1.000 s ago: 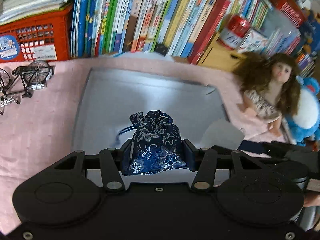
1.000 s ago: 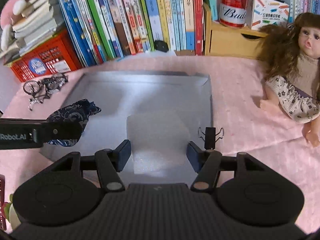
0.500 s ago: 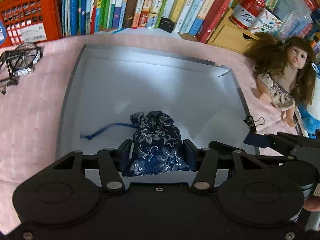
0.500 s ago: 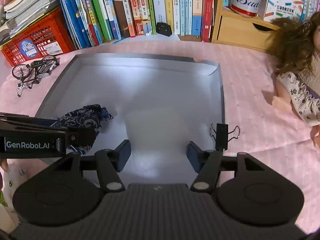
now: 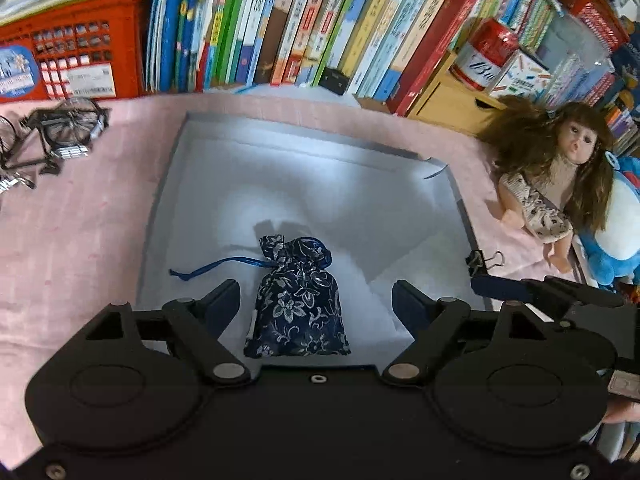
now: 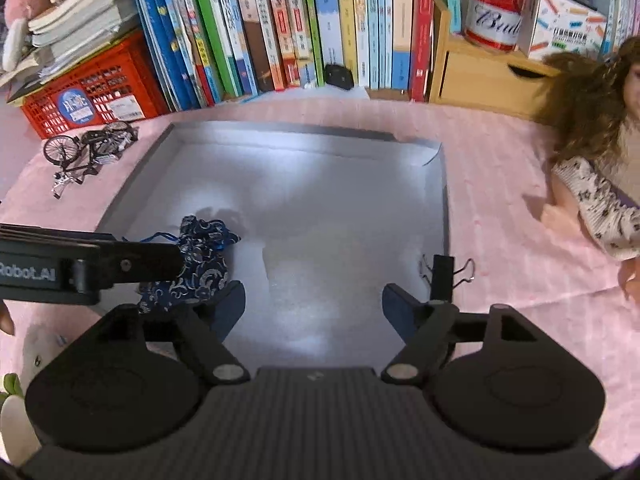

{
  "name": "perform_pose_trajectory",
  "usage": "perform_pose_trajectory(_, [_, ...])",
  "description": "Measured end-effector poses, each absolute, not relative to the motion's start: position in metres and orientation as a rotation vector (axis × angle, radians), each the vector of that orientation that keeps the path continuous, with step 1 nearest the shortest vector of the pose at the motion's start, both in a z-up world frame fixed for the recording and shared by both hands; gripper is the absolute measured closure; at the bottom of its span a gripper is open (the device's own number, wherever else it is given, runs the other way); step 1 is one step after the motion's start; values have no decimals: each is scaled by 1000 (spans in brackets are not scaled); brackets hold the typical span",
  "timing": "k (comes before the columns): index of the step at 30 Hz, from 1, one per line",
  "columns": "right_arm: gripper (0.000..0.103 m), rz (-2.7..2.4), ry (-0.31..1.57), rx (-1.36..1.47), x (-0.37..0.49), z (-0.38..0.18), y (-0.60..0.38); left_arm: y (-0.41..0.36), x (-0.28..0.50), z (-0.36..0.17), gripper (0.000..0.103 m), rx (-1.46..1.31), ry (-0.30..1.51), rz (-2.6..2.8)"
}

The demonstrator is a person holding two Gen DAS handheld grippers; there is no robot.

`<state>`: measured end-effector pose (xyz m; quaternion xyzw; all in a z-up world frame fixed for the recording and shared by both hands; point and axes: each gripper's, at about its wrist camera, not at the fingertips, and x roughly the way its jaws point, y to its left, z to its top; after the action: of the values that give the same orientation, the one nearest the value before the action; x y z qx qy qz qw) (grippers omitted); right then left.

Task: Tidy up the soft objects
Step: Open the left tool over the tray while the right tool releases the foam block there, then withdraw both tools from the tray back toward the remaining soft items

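A dark blue floral drawstring pouch (image 5: 298,300) lies in the grey tray (image 5: 168,184), at its near left part, with its blue cord trailing to the left. My left gripper (image 5: 316,300) is open, its fingers apart on either side of the pouch and not touching it. The pouch (image 6: 200,268) also shows in the right wrist view, partly behind the left gripper's finger (image 6: 120,266). My right gripper (image 6: 314,304) is open and empty above the near part of the tray (image 6: 440,200). A doll (image 5: 556,172) with long brown hair and a blue plush toy (image 5: 616,236) lie to the right on the pink cloth.
A black binder clip (image 6: 442,270) sits at the tray's near right edge. A model bicycle (image 6: 88,148) lies left of the tray. A row of books (image 6: 280,24), a red crate (image 6: 88,96), a wooden box (image 6: 480,76) and a red can (image 6: 496,4) line the back.
My left gripper carried the pouch down into the tray and opened. The pouch now lies loose on the tray floor. My right gripper stayed open and moved slightly.
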<state>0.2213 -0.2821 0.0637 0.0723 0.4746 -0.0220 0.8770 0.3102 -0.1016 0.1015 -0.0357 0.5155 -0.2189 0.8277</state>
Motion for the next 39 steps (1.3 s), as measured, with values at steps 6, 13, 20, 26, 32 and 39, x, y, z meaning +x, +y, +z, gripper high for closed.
perform_pose_trajectory(6, [16, -33, 920, 129, 195, 92, -279, -86, 280, 141, 21, 6, 1031, -437])
perform_pose_trajectory(13, [14, 13, 766, 88, 146, 121, -267, -73, 211, 177, 15, 82, 830, -417])
perform_pose_trajectory(20, [12, 56, 624, 60, 89, 129, -264, -52, 133, 173, 15, -45, 695, -448])
perform_pose_trajectory(26, [10, 70, 522, 47, 41, 124, -261, -44, 75, 157, 14, -66, 611, -447])
perform_pose_trajectory(32, [8, 66, 457, 42, 5, 116, -259, -39, 34, 142, 13, -48, 555, -430])
perform_pose_trajectory(39, [7, 63, 391, 20, -28, 99, -249, -25, 7, 121, 12, -61, 533, -386])
